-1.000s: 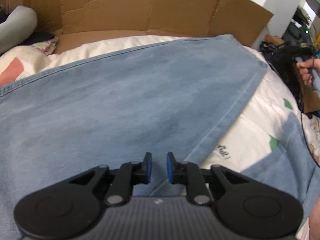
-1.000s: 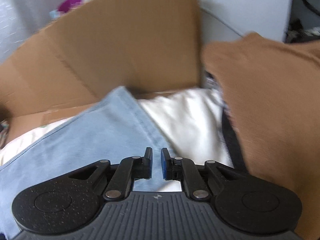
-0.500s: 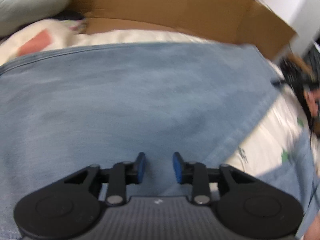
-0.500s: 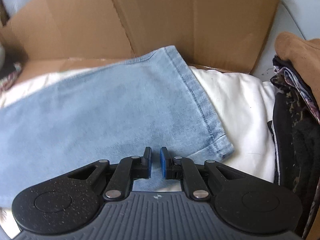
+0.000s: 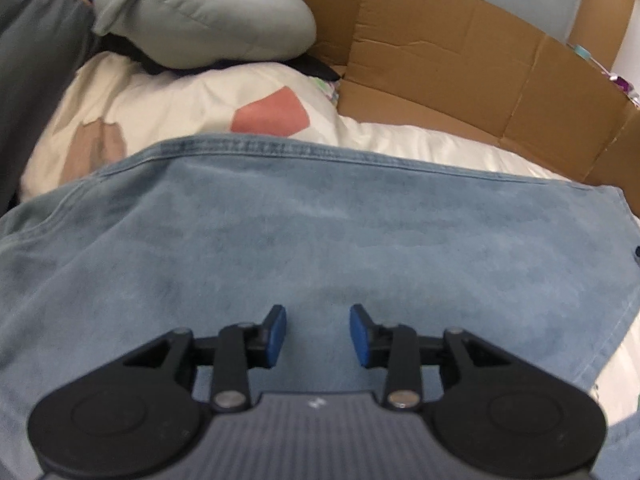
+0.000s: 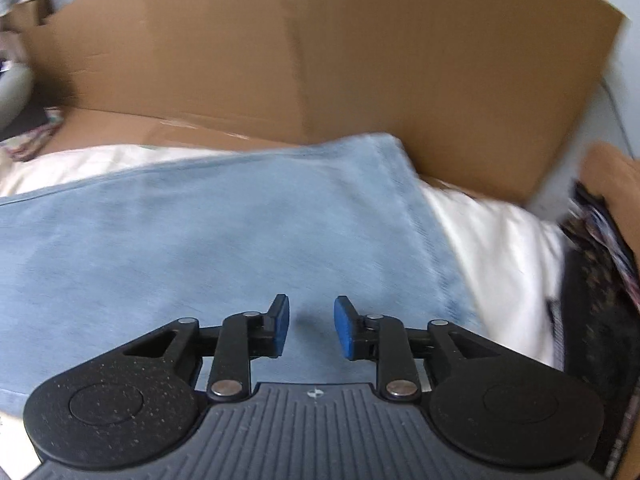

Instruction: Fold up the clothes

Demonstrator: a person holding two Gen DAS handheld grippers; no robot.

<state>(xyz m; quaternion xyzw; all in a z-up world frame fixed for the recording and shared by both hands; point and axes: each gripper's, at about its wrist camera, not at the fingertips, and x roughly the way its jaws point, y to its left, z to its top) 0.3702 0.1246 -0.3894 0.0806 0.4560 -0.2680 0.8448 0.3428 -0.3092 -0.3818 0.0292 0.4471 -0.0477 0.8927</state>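
Note:
Light blue jeans (image 5: 320, 240) lie spread flat across the white bedding. In the left wrist view my left gripper (image 5: 318, 336) hovers over the denim, open and empty, with the stitched edge of the jeans running across ahead of it. In the right wrist view my right gripper (image 6: 311, 328) is open and empty above the jeans (image 6: 200, 240), near the hemmed leg end at the right.
A cardboard wall (image 5: 460, 64) stands behind the bed, also in the right wrist view (image 6: 320, 60). A grey padded garment (image 5: 208, 12) lies at the back left. A brown garment (image 6: 612, 172) and dark patterned clothes (image 6: 600, 280) are piled at the right. White patterned bedding (image 5: 200, 108) surrounds the jeans.
Both grippers have opened wider. The left gripper has swung left, toward the grey garment. The right gripper has moved closer over the leg end of the jeans.

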